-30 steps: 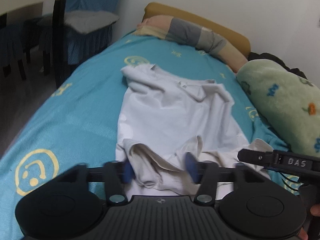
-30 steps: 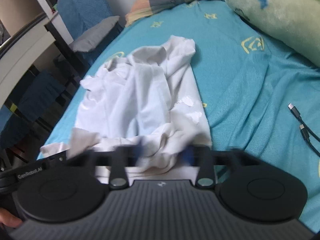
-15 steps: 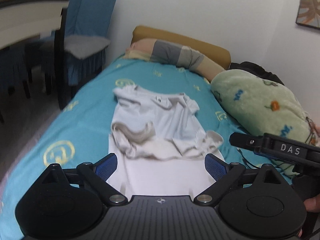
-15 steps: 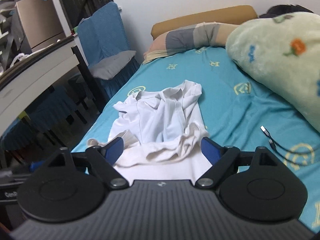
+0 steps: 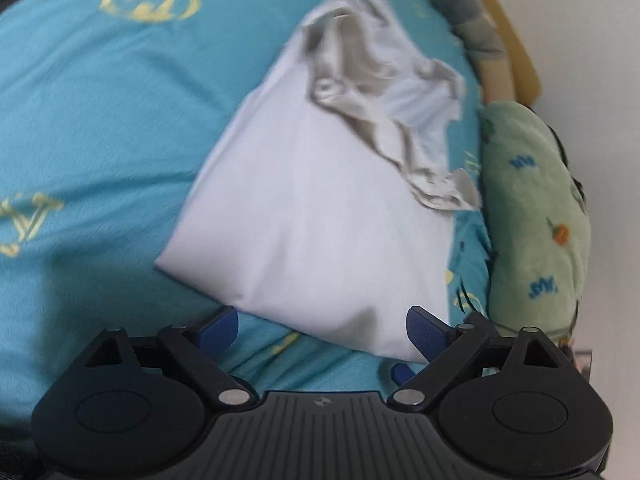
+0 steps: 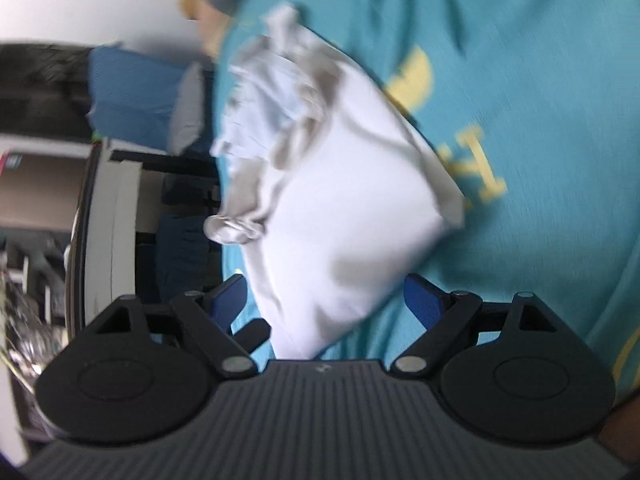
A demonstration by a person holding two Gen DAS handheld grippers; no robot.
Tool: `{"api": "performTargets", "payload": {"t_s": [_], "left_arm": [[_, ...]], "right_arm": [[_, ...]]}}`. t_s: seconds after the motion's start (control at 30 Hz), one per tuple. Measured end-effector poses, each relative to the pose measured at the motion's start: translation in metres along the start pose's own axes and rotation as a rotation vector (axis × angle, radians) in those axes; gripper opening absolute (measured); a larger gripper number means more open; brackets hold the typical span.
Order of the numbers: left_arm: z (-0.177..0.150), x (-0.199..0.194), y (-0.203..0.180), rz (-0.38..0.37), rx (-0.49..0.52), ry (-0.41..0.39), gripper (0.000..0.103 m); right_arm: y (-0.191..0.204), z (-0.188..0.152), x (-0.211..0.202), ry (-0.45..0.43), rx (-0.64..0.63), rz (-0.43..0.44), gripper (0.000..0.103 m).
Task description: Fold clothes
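A white shirt (image 5: pixel 320 208) lies on the teal bed sheet (image 5: pixel 100 100), its lower part folded up over itself, with a crumpled hem and collar at the far end. My left gripper (image 5: pixel 322 326) hovers at the smooth near fold; its jaws are closing, the fold's edge lies between the blue pads (image 5: pixel 218 326), and they do not press on it. In the blurred right wrist view, the shirt (image 6: pixel 352 208) runs away from my right gripper (image 6: pixel 326 298). That gripper is open over the near corner of the fold, and its pads (image 6: pixel 424 300) stand clear of the cloth.
A green plush pillow (image 5: pixel 536 216) lies along the shirt's right side, a striped pillow (image 5: pixel 480 40) at the headboard. The right wrist view shows the bed sheet (image 6: pixel 540 80), and past the bed's edge a blue chair (image 6: pixel 132 96) and a white desk (image 6: pixel 116 220).
Both grippers spread their jaws, letting go of the hem now lying folded up over the shirt. Both have drawn back to the near fold, rolled, and tipped down towards it.
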State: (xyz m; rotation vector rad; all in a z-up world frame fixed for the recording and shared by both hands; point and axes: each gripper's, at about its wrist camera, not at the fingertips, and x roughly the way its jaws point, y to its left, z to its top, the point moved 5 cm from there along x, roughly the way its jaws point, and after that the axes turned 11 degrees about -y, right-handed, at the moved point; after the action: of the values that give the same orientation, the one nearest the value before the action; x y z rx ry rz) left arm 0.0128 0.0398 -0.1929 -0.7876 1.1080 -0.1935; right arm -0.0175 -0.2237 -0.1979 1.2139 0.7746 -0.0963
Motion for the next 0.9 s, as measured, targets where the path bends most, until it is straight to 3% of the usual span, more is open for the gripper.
{"api": "performTargets", "payload": {"t_s": [0.03, 0.1, 0.2, 0.3, 0.37, 0.53, 0.77, 0.9], "left_arm": [[0.001, 0.000, 0.005, -0.003, -0.035, 0.001, 0.088], [0.003, -0.002, 0.008, -0.020, -0.066, 0.004, 0.088], [0.003, -0.001, 0.011, -0.022, -0.080, 0.012, 0.088], [0.006, 0.002, 0.010, -0.034, -0.097, 0.020, 0.090], [0.007, 0.002, 0.008, -0.042, -0.104, 0.024, 0.090], [0.007, 0.000, 0.006, -0.070, -0.111, 0.009, 0.087], [0.025, -0.021, 0.008, -0.103, -0.134, -0.139, 0.029], [0.031, -0.028, -0.002, -0.152, -0.097, -0.193, 0.014]], "right_arm": [[-0.006, 0.001, 0.002, -0.016, 0.031, -0.010, 0.079], [-0.014, 0.004, 0.004, -0.046, 0.057, -0.058, 0.074], [-0.020, 0.008, 0.001, -0.096, 0.095, -0.049, 0.061], [-0.018, 0.011, 0.002, -0.120, 0.097, -0.034, 0.036], [-0.011, 0.017, 0.001, -0.150, 0.085, 0.013, 0.009], [0.025, 0.029, -0.019, -0.257, 0.004, 0.224, 0.008], [0.027, 0.046, -0.020, -0.311, -0.033, 0.238, 0.007], [0.035, 0.052, -0.020, -0.334, -0.059, 0.284, 0.007]]}}
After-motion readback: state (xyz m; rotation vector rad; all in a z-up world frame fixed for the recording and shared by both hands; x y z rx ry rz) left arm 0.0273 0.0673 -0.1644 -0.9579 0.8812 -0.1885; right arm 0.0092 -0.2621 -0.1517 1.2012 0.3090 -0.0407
